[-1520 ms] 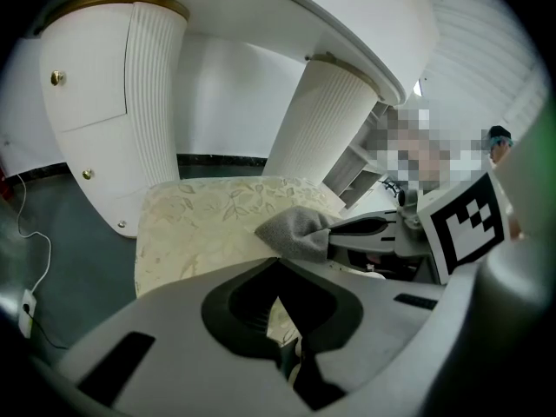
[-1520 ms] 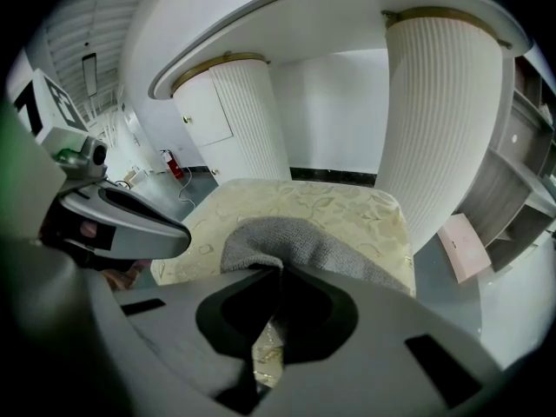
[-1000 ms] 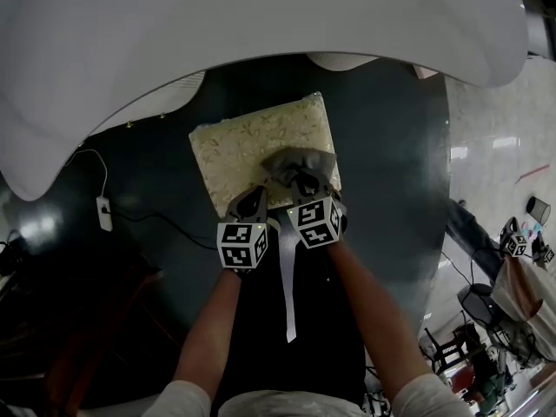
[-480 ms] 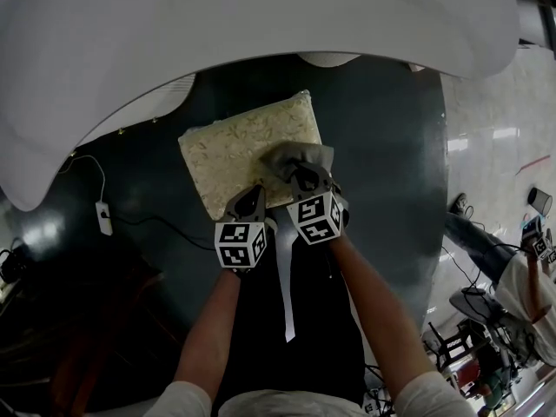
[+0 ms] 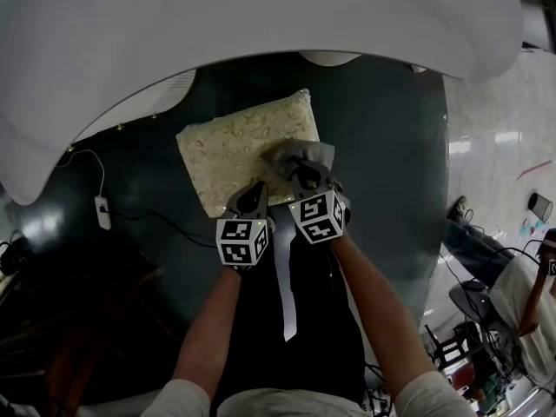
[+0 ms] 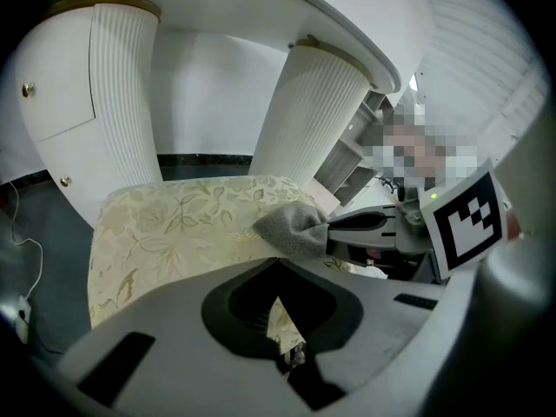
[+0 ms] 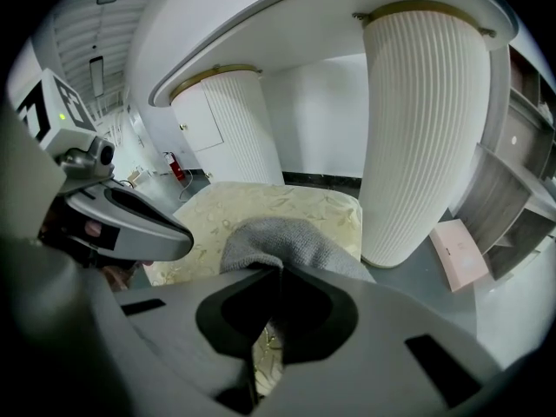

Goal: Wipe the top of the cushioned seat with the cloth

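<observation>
Cushioned seat: A pale, leaf-patterned cushioned seat (image 5: 230, 150) is seen on a dark floor (image 5: 373, 146). Its far side is tucked under a white curved surface (image 5: 261, 24), which is carried on fluted pillars (image 7: 426, 137).
Cloth: A grey cloth (image 7: 282, 233) is bunched on the seat's top at the seat's near right corner. It appears to reach the seat's right edge.
Right tool: The right tool (image 7: 276, 272) is clenched on the cloth, and a fold is pinched between its jaws just above the seat's top.
Left tool: The left tool (image 6: 276, 266) is held at the seat's near edge, just left of the cloth. Its jaws are drawn together, and only a slit of the seat's patterned fabric is seen between them. Whether any of that fabric is pinched cannot be told.
Handling of the cloth: The cloth is judged soft, light and limp, likely to fold and drag rather than stay flat. The hold is best kept on the bunched fold, so that a broad pad is left trailing on the seat.
Handling of the seat: The padding is judged yielding, and the seat light enough to be shifted on the smooth floor by a sideways stroke. It is best steadied at its near edge.
Work left: Most of the seat's top, from the cloth toward the far left corner, is not covered by the cloth.
</observation>
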